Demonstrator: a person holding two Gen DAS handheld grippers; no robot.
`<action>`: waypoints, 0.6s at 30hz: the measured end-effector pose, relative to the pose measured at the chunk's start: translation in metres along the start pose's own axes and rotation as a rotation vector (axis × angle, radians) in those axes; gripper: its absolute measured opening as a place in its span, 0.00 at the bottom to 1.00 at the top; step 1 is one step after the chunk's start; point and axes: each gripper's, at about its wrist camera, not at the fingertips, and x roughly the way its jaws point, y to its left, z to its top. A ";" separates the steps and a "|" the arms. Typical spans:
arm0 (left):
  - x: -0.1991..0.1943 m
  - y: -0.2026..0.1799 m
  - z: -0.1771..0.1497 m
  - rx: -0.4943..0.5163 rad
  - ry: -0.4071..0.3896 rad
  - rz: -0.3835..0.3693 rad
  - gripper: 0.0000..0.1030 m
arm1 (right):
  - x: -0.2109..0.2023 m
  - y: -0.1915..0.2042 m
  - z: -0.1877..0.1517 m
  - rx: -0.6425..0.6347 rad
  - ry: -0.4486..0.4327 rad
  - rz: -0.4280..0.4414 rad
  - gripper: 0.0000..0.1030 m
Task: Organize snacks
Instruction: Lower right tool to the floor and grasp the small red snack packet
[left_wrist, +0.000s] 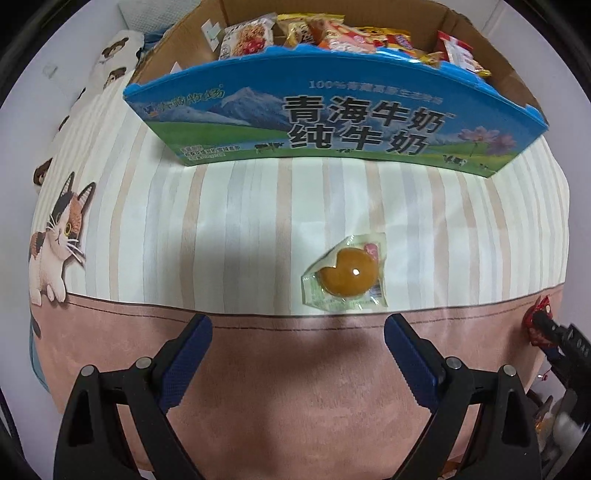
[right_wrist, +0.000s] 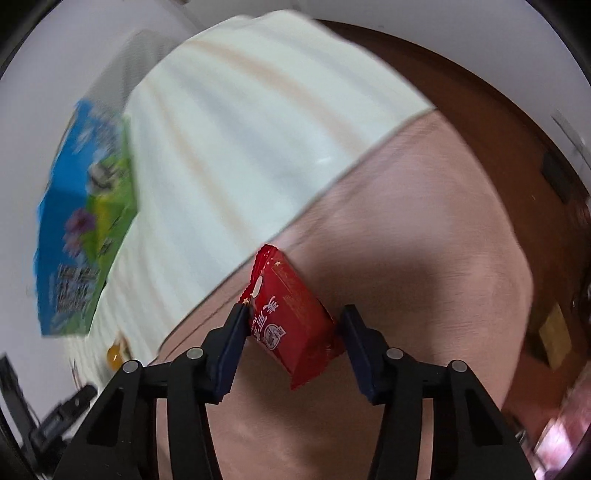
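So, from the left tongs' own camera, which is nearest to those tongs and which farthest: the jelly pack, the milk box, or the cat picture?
1. Clear-wrapped orange jelly pack: just ahead of the left tongs, slightly right.
2. Cat picture: far left on the tablecloth.
3. Blue milk box: at the back, with snack packets behind it.

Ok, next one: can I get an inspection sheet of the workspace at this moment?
Surface: striped tablecloth with a cat print and pink border.
Job's things: blue milk carton holding snack packets; clear packet with amber round snack lying loose; red snack packet.
Clutter: nothing seen.
Grippers: left gripper jaws open, empty, over the pink border; right gripper jaws closed on the red snack packet.
Cables: nothing seen.
Surroundings: brown surface beyond the cloth's edge, blurred.
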 end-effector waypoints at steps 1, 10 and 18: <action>0.003 0.002 0.003 -0.009 0.012 -0.008 0.93 | 0.002 0.009 -0.003 -0.026 0.007 0.010 0.53; 0.046 0.001 0.027 0.016 0.125 -0.083 0.93 | 0.040 0.111 -0.053 -0.288 0.136 0.071 0.53; 0.088 -0.008 0.055 0.018 0.179 -0.147 0.85 | 0.059 0.119 -0.055 -0.265 0.181 0.056 0.60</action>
